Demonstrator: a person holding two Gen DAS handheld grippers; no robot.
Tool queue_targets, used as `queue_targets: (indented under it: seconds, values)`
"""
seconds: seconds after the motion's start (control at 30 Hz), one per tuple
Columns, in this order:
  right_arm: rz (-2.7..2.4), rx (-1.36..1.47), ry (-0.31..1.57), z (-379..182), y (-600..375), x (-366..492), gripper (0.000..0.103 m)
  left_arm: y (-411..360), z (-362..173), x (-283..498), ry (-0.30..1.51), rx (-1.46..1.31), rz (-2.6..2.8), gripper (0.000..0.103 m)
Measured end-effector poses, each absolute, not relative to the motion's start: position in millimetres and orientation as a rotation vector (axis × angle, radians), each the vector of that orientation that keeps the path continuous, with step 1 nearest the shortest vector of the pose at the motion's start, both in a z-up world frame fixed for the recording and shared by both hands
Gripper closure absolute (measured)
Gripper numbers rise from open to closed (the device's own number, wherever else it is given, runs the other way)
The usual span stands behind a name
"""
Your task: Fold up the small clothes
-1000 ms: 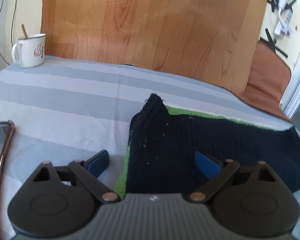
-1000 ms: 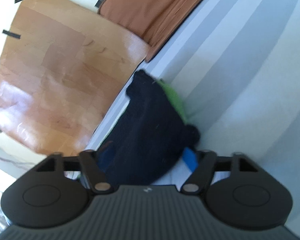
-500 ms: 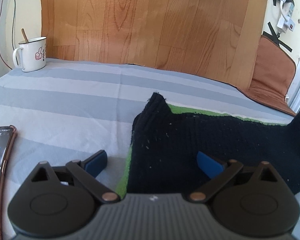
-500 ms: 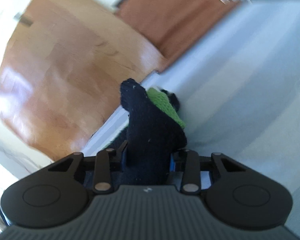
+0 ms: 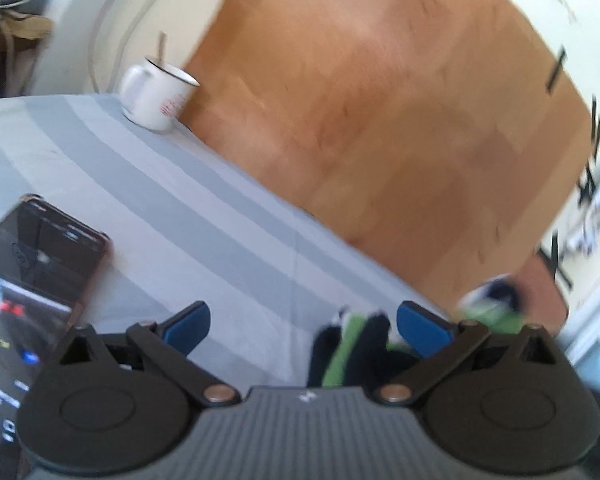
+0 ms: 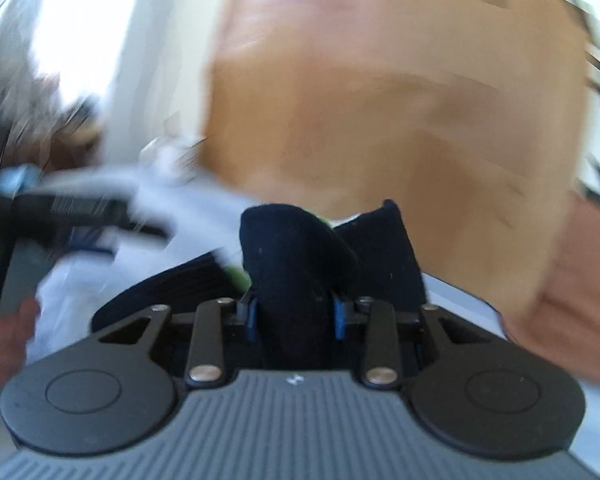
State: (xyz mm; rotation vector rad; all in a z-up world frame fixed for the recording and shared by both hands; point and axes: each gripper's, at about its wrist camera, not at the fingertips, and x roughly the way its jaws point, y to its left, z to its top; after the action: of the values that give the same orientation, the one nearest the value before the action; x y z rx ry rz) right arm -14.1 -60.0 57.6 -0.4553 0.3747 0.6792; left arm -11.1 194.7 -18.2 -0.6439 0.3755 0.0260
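While left gripper (image 5: 302,326) gapes, right gripper (image 6: 295,316) pinches sock (image 6: 296,256).

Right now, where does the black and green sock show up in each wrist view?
Left wrist view: the black and green sock sits low and right of centre, between the wide-open blue pads of the left gripper, nearer the right one.
Right wrist view: the sock is at lower centre, pinched in the right gripper.
Shared landmark: the wood-grain board behind the striped cloth.
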Motion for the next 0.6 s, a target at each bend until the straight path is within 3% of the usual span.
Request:
queue_targets:
  seconds: [0.2,0.43,0.53,0.6]
  values:
    - [0.870,-0.680,0.304,27,-21,-43,0.068,198,-20,-2,0.409,-0.655,0.009,0.000]
    - [0.939,-0.622,0.359,24,-27,-27,0.071,194,-20,-1,0.419,-0.649,-0.033,0.000]
    - [0.965,-0.540,0.386,28,-33,-19,0.065,187,-22,3,0.442,-0.623,-0.049,0.000]
    - [1.017,-0.462,0.409,32,-46,-17,0.051,183,-23,7,0.467,-0.597,-0.042,0.000]
